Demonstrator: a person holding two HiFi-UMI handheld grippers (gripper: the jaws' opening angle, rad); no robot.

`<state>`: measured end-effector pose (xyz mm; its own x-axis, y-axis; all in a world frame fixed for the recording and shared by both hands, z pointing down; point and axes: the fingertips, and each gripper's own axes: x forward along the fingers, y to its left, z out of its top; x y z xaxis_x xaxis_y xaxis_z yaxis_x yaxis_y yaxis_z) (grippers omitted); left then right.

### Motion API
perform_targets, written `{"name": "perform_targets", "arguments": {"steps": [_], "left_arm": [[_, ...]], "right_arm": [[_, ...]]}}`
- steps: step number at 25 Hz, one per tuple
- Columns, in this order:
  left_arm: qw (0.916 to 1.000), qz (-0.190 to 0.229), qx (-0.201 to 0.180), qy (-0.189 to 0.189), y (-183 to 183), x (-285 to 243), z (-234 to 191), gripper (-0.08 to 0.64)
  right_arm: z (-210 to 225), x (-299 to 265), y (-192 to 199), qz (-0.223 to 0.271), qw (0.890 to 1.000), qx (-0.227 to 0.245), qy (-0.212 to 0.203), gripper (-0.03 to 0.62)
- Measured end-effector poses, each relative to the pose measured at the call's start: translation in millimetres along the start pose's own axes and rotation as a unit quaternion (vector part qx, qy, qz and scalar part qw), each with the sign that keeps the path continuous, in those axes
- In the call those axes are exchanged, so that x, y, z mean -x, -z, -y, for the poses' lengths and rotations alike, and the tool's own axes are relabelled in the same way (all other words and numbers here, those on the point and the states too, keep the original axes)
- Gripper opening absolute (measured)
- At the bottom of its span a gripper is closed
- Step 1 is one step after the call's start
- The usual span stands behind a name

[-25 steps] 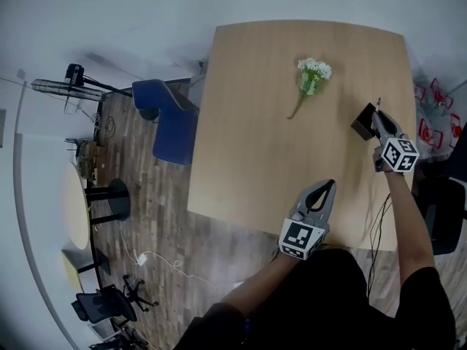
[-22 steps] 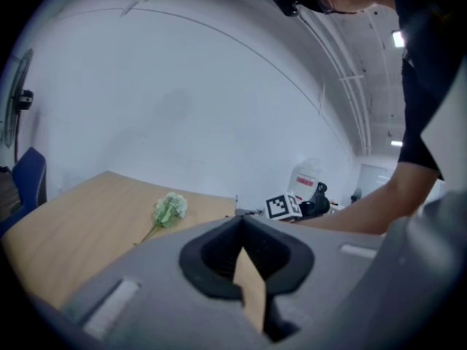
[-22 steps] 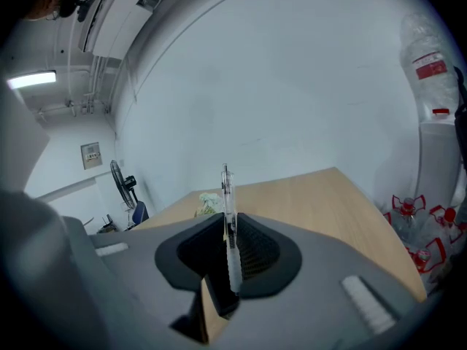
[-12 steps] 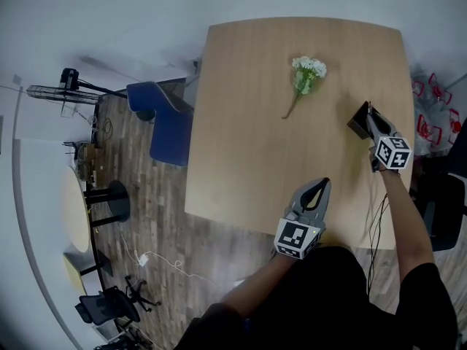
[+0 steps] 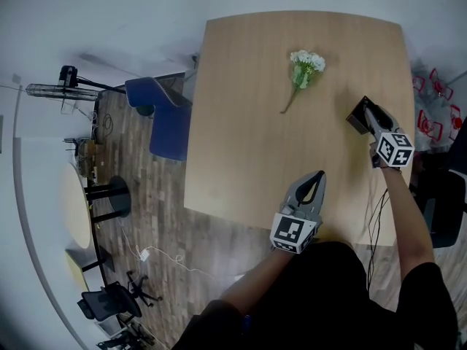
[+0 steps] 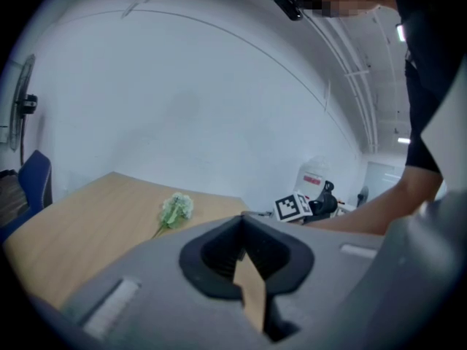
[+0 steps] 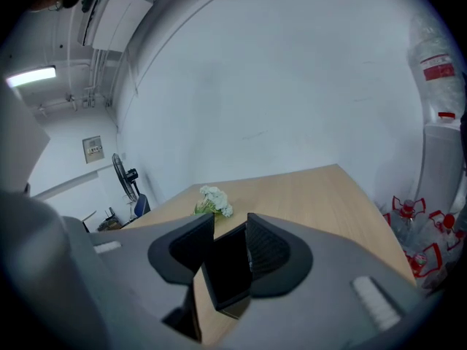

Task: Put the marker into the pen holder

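My right tongs [image 5: 370,115] were at the right edge of the table [image 5: 248,122], right of centre in the head view, with their tips over the black holder [image 5: 356,120]. Their jaws had just been opening and stood spread wide. In the right gripper view the holder showed in the gap between them, low in the middle of the frame, a dark box with its inside in shadow. The pads did not seem to press on it. I could not make out the marker in any view. It was not between the jaws, and the holder's inside was too dark to tell whether it lay there.

My left tongs [image 5: 319,173] were at the near edge of the table, lower centre of the head view, pointing toward the upper part of the frame. Their tips were pressed together with nothing between them. In the left gripper view only bare wood showed through the gap behind the closed tips.

A sprig of white flowers [image 5: 303,68] lay flat on the table in the upper middle of the head view, well apart from both tongs and up and to the left of the holder. A blue chair [image 5: 168,122] stood just beside the table's left edge.
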<state>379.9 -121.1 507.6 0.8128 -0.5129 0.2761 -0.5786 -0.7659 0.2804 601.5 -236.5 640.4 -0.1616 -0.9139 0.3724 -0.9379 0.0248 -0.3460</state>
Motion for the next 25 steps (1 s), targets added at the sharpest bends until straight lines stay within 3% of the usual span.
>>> {"name": "perform_targets", "arguments": {"steps": [9, 15, 20, 25], "left_arm": [[0.9992, 0.033, -0.001, -0.024, -32.3, 16.2, -9.2, 0.003], [0.9977, 0.062, -0.011, -0.024, -64.2, 27.4, -7.6, 0.003], [0.9969, 0.076, -0.017, -0.012, -79.7, 35.9, 1.2, 0.003], [0.9964, 0.083, -0.018, 0.009, -86.4, 47.8, 20.4, 0.003]], "right_arm": [[-37.9, 92.0, -38.8, 0.023, 0.999, 0.001, 0.024, 0.060], [-77.7, 164.3, -60.2, 0.048, 0.998, -0.036, 0.034, 0.011], [-106.1, 221.1, -87.3, 0.086, 0.995, -0.015, 0.051, 0.000], [-121.4, 276.0, -99.9, 0.108, 0.989, 0.040, 0.096, 0.000]]}}
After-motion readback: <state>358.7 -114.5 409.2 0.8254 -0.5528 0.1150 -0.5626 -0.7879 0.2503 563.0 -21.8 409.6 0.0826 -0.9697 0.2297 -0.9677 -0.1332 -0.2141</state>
